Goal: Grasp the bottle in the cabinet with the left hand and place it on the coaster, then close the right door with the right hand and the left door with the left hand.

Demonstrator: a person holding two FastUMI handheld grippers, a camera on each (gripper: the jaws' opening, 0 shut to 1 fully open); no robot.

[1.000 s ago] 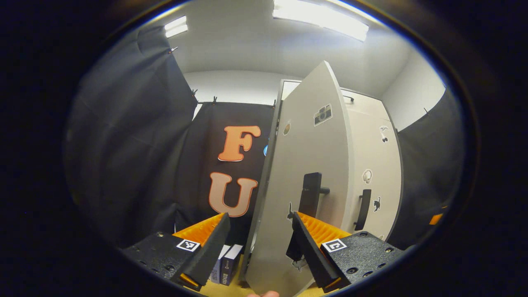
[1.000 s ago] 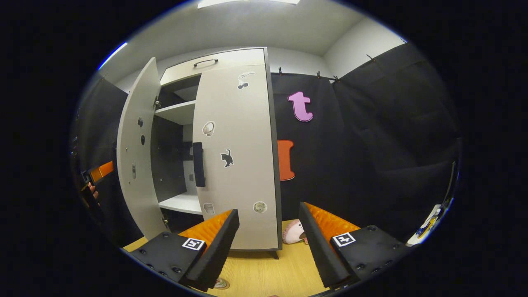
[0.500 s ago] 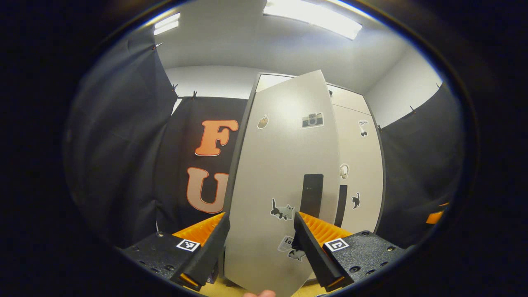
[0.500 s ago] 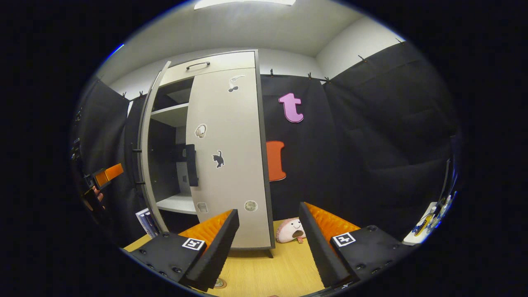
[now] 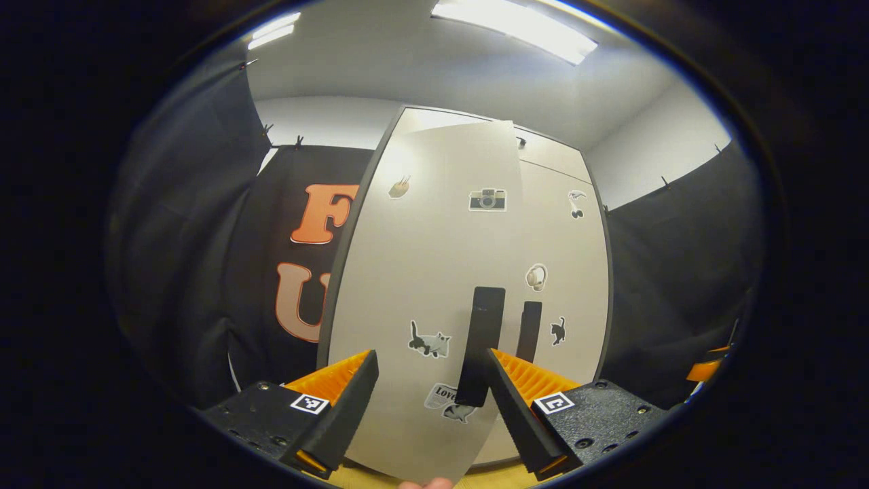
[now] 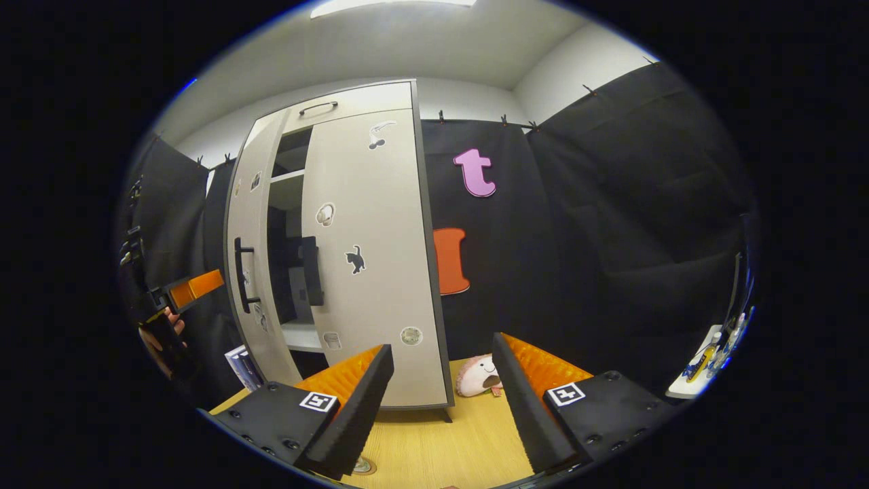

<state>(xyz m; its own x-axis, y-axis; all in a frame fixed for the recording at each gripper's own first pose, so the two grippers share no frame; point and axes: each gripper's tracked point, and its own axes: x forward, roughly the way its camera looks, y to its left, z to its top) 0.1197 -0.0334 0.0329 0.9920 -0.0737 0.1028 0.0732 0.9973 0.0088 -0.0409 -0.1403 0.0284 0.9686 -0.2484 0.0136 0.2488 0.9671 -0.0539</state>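
Left gripper view: the left gripper (image 5: 429,401) stands wide open with nothing between its fingers, right in front of the left door (image 5: 421,285). That door is nearly shut, its free edge standing a little proud of the right door (image 5: 563,272) beyond it. The left door's handle (image 5: 481,353) rises just above the gripper's right finger; whether the finger touches the door I cannot tell. Stickers dot both doors.

Right gripper view: the right gripper (image 6: 441,401) is also wide open and empty, held back from the cabinet (image 6: 339,109) above the tabletop (image 6: 434,448). The right door (image 6: 370,258) lies closed, ahead and slightly left of the gripper. The left door (image 6: 251,272) is farther left, with a narrow dark gap between the two showing a shelf (image 6: 299,336). The left gripper (image 6: 193,288) and the hand (image 6: 163,336) holding it sit at the far left, beside that door. A plush toy (image 6: 478,377) lies on the tabletop between the right gripper's fingers, farther off. A round coaster-like disc (image 6: 364,466) peeks out by the gripper's left finger; no bottle can be made out on it.
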